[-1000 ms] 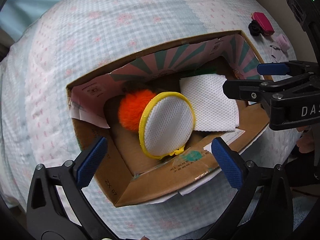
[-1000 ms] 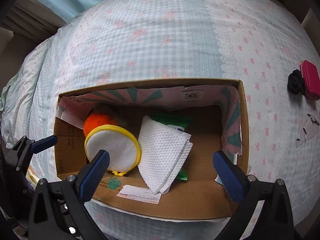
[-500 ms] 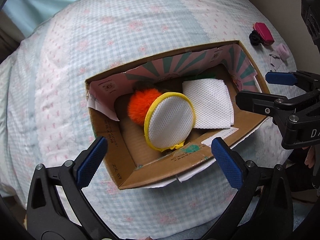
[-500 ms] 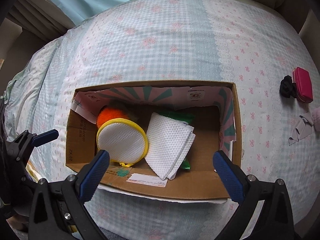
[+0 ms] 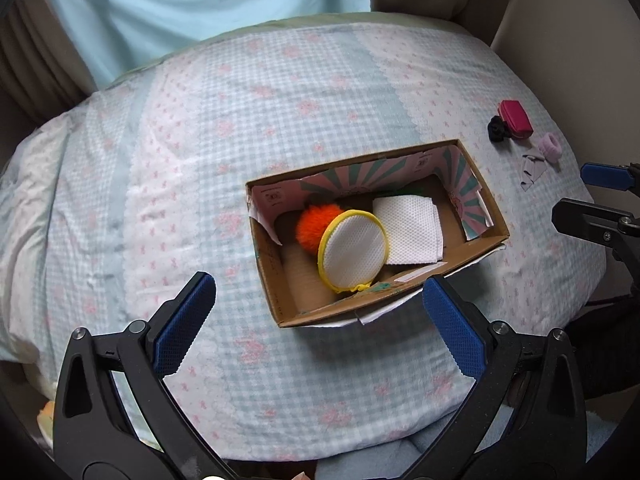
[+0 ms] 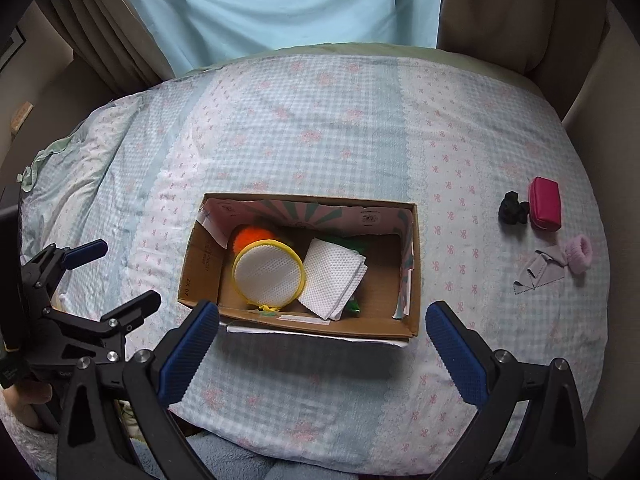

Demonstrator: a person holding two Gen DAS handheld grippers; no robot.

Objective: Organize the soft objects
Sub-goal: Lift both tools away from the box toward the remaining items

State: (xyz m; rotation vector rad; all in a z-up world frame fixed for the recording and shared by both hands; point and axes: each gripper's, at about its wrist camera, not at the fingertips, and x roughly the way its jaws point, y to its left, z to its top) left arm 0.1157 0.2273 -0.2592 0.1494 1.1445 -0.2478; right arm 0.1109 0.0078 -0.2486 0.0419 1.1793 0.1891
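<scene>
A cardboard box (image 5: 276,288) (image 6: 200,276) lies on the checked bedspread. Inside are an orange pompom (image 5: 314,224) (image 6: 250,236), a round white mesh pad with a yellow rim (image 5: 354,252) (image 6: 269,274), a folded white cloth (image 5: 412,228) (image 6: 330,276) and something green (image 6: 354,306) under it. My left gripper (image 5: 318,326) (image 6: 108,276) is open and empty, back from the box's near left. My right gripper (image 6: 322,354) (image 5: 592,196) is open and empty, back from the box's near side.
To the right on the bed lie a magenta case (image 6: 544,203) (image 5: 517,123), a black scrunchie (image 6: 513,208) (image 5: 497,129), a pink scrunchie (image 6: 578,254) (image 5: 550,148) and a grey cloth (image 6: 538,272) (image 5: 532,166). A light blue curtain (image 6: 280,4) hangs behind the bed.
Both grippers have pulled back and up from the box, so it looks smaller and more of the bed shows. Both stay open; the box contents have not moved.
</scene>
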